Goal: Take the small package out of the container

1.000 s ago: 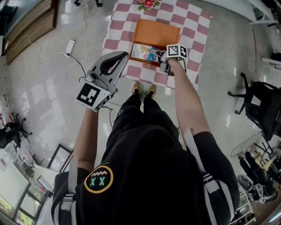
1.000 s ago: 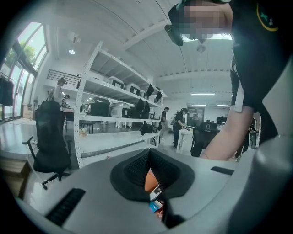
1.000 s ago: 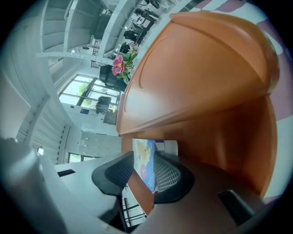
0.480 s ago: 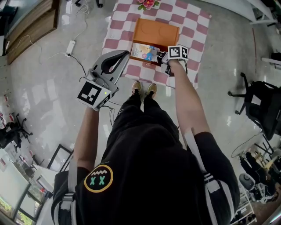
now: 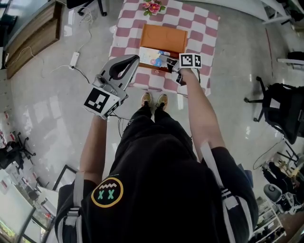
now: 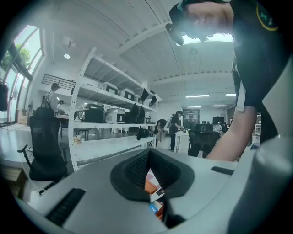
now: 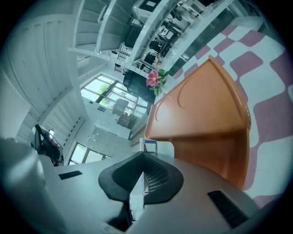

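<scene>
An orange container (image 5: 164, 37) stands on a pink-and-white checked cloth (image 5: 208, 34). At its near side a small colourful package (image 5: 152, 56) is held up over the front wall. My right gripper (image 5: 172, 64) is shut on the package's right edge. In the right gripper view the thin white package (image 7: 152, 147) sticks out past the closed pads of that gripper (image 7: 143, 176), with the container (image 7: 206, 114) just behind. My left gripper (image 5: 135, 60) hangs left of the cloth, shut and holding nothing. Its view (image 6: 149, 171) shows the pads together.
A flower bunch (image 5: 153, 6) lies at the cloth's far edge. A power strip (image 5: 74, 58) with its cable lies on the shiny floor to the left. A black office chair (image 5: 279, 110) stands at the right. The person's shoes (image 5: 154, 99) are just below the cloth.
The right gripper's jaws have closed on the package's edge. The package now stands higher, over the container's front wall. The left gripper has stayed where it was.
</scene>
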Action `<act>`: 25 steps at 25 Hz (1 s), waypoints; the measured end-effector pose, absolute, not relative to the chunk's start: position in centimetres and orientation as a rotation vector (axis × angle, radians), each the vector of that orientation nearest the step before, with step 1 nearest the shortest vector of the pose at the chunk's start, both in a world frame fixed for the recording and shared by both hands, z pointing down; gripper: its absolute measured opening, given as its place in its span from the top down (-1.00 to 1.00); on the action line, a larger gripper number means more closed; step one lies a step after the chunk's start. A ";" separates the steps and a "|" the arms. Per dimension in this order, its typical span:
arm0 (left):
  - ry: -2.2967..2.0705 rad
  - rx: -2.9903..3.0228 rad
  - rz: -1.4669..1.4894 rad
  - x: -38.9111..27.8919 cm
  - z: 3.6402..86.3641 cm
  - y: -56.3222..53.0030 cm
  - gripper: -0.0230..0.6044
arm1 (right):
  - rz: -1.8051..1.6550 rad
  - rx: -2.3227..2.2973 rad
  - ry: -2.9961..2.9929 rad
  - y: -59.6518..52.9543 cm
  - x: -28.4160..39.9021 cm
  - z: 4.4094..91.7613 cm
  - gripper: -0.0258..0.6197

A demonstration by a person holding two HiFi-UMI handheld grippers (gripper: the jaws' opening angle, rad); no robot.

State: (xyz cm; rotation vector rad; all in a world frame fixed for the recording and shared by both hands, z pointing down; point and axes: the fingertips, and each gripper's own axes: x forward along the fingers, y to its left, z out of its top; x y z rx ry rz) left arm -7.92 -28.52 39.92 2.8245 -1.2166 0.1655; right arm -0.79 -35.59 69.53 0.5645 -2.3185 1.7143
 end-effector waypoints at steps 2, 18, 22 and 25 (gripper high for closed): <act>-1.210 2.834 0.161 -7.9 39.7 -28.3 0.87 | 1.677 0.579 -2.365 -35.6 -0.9 68.1 0.85; -1.089 2.944 0.110 -6.1 37.6 -28.2 0.87 | 1.165 0.798 -2.690 -35.6 3.2 54.9 0.85; -1.071 2.950 0.109 -5.9 37.1 -27.8 0.87 | 0.992 0.828 -2.737 -34.4 3.8 51.4 0.85; -1.075 2.960 0.100 -5.9 36.8 -28.0 0.87 | 0.864 0.862 -2.765 -34.0 4.3 49.0 0.85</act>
